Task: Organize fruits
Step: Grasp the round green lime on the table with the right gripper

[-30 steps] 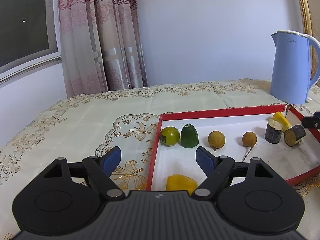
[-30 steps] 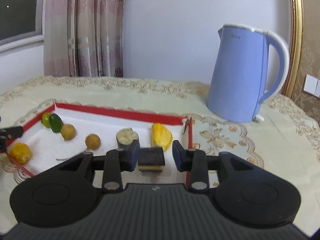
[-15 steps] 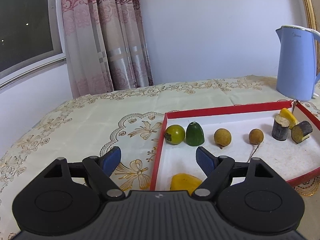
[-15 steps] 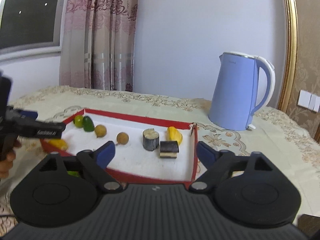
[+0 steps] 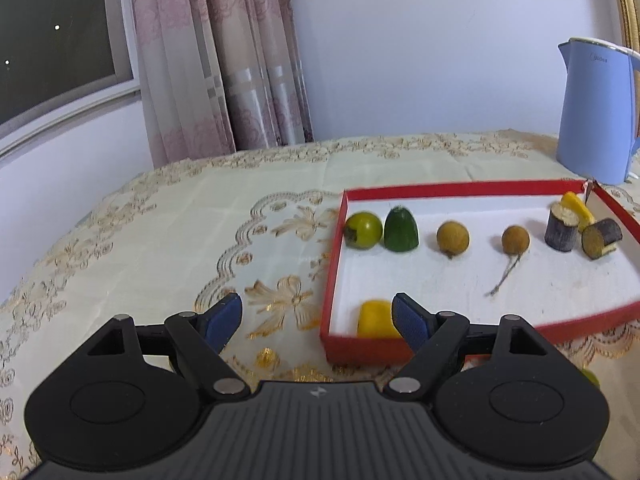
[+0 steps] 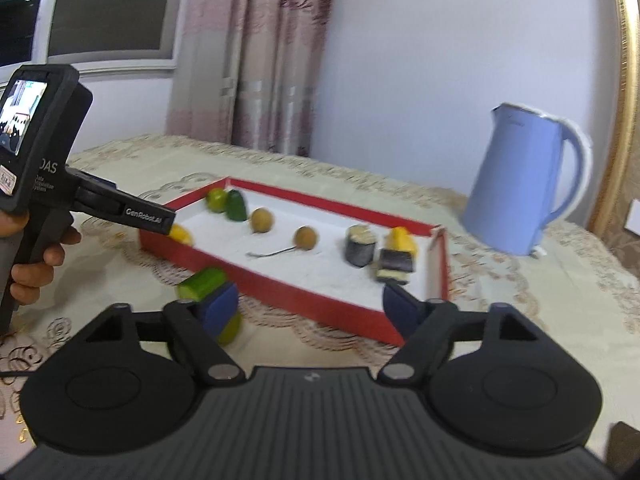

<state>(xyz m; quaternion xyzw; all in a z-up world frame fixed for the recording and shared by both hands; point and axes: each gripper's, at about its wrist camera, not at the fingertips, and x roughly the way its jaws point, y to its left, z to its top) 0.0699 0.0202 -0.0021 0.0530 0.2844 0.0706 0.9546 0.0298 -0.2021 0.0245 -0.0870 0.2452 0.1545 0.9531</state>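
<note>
Fruits line the far edge of the red tray [image 5: 472,188]; a green piece [image 6: 202,283] lies on the tablecloth off its near edge. Left gripper [image 5: 318,320] gapes empty; right gripper [image 6: 310,304], jaws just narrowing, holds nothing.

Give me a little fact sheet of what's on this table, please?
tray: red box with white floor
inside: round green fruit, dark green piece, two brown longans, two dark cut chunks, yellow pieces
outside: cucumber piece on tablecloth
behind: blue kettle
left claw: open, empty
right claw: open, empty
</note>
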